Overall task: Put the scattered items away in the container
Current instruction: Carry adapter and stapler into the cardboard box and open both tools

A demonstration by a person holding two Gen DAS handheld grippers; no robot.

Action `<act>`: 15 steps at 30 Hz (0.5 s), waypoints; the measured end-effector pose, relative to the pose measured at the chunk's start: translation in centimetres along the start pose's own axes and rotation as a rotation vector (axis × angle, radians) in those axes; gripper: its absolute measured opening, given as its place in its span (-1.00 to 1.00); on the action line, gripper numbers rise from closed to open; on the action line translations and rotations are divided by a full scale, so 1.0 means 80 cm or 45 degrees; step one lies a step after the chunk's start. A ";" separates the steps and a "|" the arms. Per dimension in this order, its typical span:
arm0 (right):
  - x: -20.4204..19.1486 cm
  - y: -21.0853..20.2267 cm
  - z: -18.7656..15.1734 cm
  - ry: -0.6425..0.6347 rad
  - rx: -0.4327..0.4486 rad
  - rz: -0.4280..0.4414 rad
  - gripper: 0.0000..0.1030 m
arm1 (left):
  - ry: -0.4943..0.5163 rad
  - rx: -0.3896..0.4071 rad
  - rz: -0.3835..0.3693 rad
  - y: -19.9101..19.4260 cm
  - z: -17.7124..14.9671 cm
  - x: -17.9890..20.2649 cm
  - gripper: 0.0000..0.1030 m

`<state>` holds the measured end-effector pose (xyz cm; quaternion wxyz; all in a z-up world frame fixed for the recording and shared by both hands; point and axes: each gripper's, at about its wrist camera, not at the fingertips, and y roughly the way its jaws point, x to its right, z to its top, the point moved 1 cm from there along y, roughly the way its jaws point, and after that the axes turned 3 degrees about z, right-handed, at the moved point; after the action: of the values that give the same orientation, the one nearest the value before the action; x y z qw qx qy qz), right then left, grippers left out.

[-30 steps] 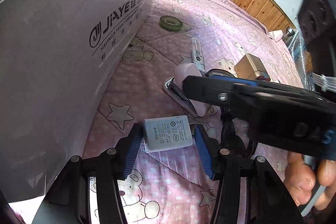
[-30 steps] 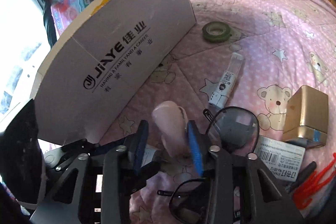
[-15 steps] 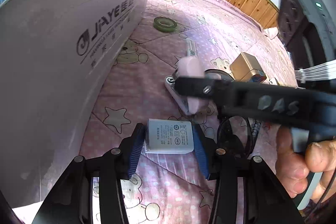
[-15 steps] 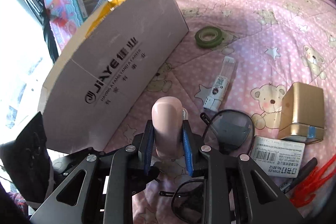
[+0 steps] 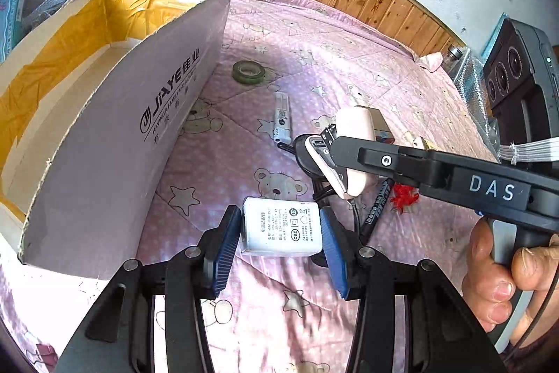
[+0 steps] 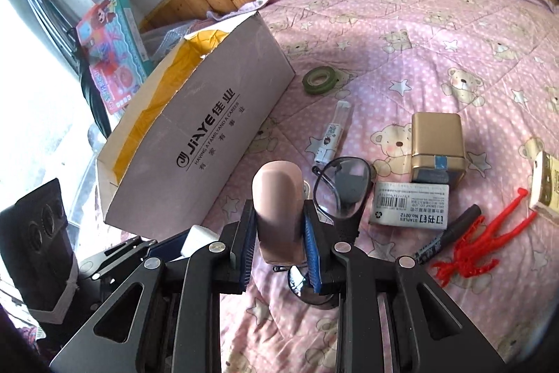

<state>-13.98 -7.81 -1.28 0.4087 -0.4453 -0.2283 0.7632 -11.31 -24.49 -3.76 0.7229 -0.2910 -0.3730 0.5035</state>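
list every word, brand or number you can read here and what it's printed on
"JiAYE" with "HAVING A FAMILY AND A CAREER": side of the cardboard box; Chinese characters beside and below.
"DAS": body of the right gripper, which holds the pink case.
"STAPLES No.0012": staples box; barcode digits too small.
"CCC" mark: white charger in the left gripper; the remaining print is too small.
White tube: label unreadable.
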 end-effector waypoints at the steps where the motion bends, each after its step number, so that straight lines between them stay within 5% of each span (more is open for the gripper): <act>1: 0.000 -0.005 -0.002 0.007 0.008 0.002 -0.49 | 0.005 0.003 0.005 -0.005 0.000 0.003 -0.08; 15: -0.039 -0.064 0.001 -0.014 0.130 0.052 -0.49 | 0.023 0.113 0.114 -0.083 0.027 0.018 -0.08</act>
<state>-11.02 -7.47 3.95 0.4139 -0.4241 -0.1822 0.7846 -9.40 -25.19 3.05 0.7153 -0.2794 -0.3305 0.5487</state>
